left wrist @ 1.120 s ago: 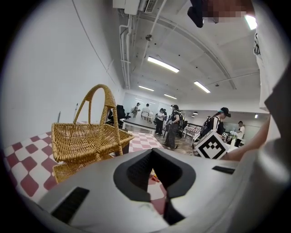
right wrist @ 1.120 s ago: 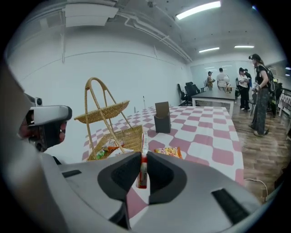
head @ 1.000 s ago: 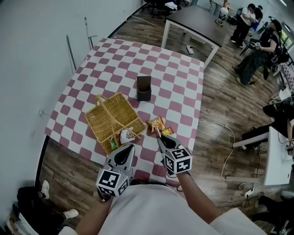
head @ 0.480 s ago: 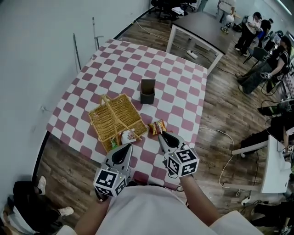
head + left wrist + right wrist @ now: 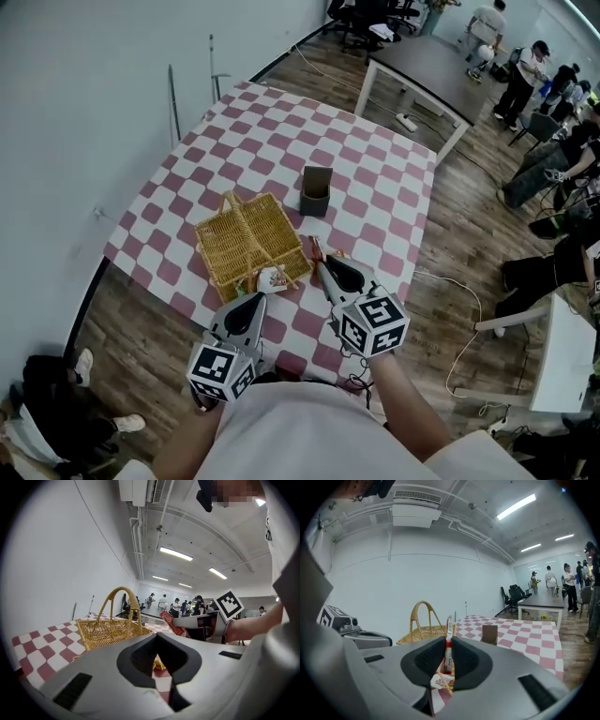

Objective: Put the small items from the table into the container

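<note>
The head view takes in the whole checkered bench, with the wicker basket toward its near edge and a dark brown box just beyond the basket. Only the right gripper view shows the right tool clamped on a thin red snack packet, held upright and edge-on, just right of the basket. The left gripper view shows the left tool closed and empty, on the near side of the basket, with a yellow packet on the bench past its jaws. A white packet sits at the basket's near corner; whether it lies inside is unclear.

Bright ceiling strip lights, soft shadows, fisheye-warped edges, dark vignette
</note>
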`<move>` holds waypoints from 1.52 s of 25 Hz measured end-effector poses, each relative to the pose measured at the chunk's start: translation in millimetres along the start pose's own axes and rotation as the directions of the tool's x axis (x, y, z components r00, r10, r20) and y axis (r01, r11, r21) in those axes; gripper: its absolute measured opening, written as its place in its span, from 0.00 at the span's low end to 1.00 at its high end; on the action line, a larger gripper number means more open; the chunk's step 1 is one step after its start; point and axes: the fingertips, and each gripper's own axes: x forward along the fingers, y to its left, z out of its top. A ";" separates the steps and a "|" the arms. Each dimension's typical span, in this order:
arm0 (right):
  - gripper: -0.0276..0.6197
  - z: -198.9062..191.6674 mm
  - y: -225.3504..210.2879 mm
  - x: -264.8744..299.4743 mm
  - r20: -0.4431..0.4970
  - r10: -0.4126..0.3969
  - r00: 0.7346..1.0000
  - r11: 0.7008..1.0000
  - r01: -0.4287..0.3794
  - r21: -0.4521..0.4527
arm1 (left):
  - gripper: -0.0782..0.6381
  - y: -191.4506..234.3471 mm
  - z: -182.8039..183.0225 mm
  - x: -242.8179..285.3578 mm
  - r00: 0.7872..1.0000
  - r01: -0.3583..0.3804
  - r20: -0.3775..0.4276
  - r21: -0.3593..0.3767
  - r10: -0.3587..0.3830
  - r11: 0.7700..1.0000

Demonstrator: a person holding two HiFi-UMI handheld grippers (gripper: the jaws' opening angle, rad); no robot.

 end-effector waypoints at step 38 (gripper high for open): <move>0.14 19.8 61.1 110.5 -0.095 0.250 0.964 0.962 -0.258 -0.087 | 0.09 54.8 2.3 -41.3 0.977 -0.213 0.015 -0.039 0.213 0.976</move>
